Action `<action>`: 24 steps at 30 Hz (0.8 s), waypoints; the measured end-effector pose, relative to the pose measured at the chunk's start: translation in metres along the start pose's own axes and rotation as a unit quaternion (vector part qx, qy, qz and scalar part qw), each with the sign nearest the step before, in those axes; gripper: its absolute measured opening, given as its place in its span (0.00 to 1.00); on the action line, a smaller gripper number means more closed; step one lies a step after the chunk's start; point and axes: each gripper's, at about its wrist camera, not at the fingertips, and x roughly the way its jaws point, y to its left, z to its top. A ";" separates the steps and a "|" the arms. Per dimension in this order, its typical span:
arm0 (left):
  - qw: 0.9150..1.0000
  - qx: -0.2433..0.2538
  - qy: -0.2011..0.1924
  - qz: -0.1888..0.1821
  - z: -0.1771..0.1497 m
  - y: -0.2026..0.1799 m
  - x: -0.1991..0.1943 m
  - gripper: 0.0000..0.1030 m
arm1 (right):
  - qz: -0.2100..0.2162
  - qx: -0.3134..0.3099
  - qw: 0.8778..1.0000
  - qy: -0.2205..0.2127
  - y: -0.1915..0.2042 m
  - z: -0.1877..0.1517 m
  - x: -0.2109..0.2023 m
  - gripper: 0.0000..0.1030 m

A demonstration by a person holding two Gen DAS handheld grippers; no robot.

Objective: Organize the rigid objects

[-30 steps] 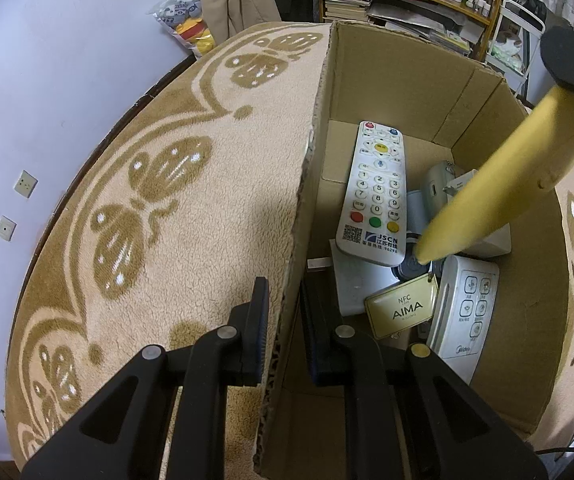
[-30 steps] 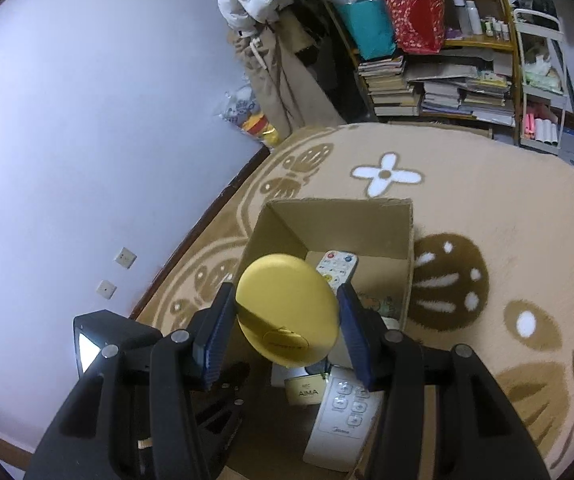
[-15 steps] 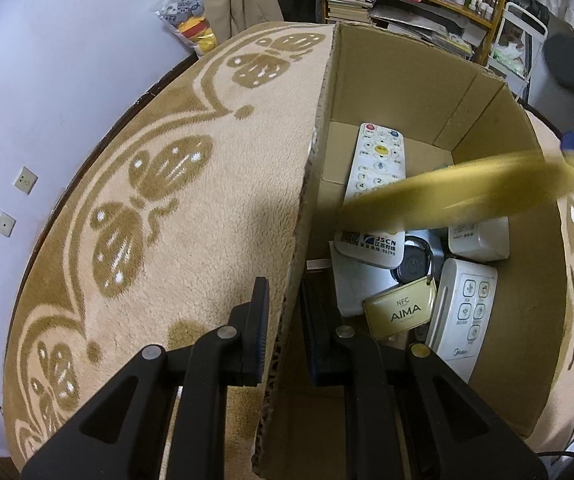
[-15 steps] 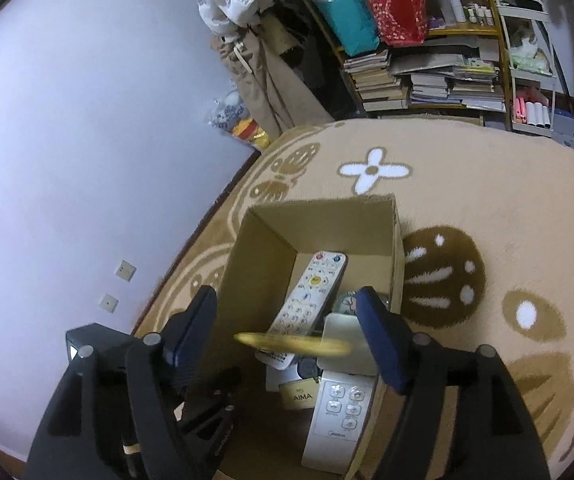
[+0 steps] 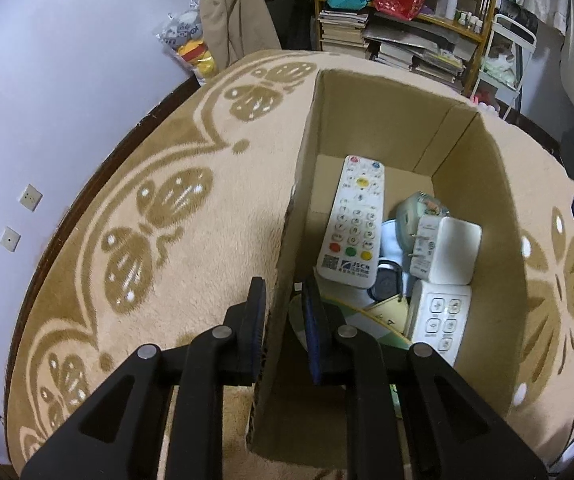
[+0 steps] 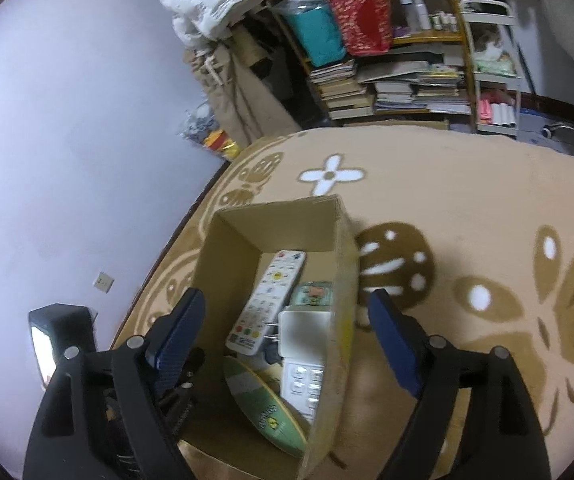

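An open cardboard box point(image 5: 487, 200) point(image 6: 227, 264) stands on the carpet. My left gripper point(image 5: 283, 320) is shut on its left wall. Inside lie a long white remote point(image 5: 353, 220) point(image 6: 267, 300), a white charger point(image 5: 445, 252) point(image 6: 305, 332), a white button remote point(image 5: 439, 322) point(image 6: 301, 384), and a yellow-rimmed round disc point(image 6: 263, 404) with a green and white face, lying tilted in the near corner; it also shows in the left wrist view point(image 5: 351, 320). My right gripper point(image 6: 287, 340) is open and empty above the box.
A beige carpet point(image 6: 467, 208) with brown patterns surrounds the box. A lilac wall point(image 6: 67, 120) is at the left. Cluttered shelves with books and bags point(image 6: 387, 72) stand at the back.
My right gripper opened and let go of the yellow disc. The disc fell into the box and lies in the near corner. The left gripper has kept its hold on the wall.
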 end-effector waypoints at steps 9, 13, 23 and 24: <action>0.999 0.021 -0.036 -0.010 -0.001 -0.012 -0.040 0.55 | -0.051 0.005 0.999 -0.005 -0.022 -0.008 -0.030 0.94; 0.998 0.027 -0.059 -0.018 -0.004 -0.017 -0.061 0.74 | -0.058 0.002 0.998 -0.004 -0.026 -0.013 -0.043 0.97; 0.992 0.021 -0.123 -0.023 -0.013 -0.011 -0.115 0.97 | -0.073 -0.028 0.997 -0.019 -0.022 -0.027 -0.076 1.00; 0.991 0.023 -0.132 -0.022 -0.015 -0.010 -0.122 0.97 | -0.074 -0.030 0.997 -0.022 -0.021 -0.029 -0.080 1.00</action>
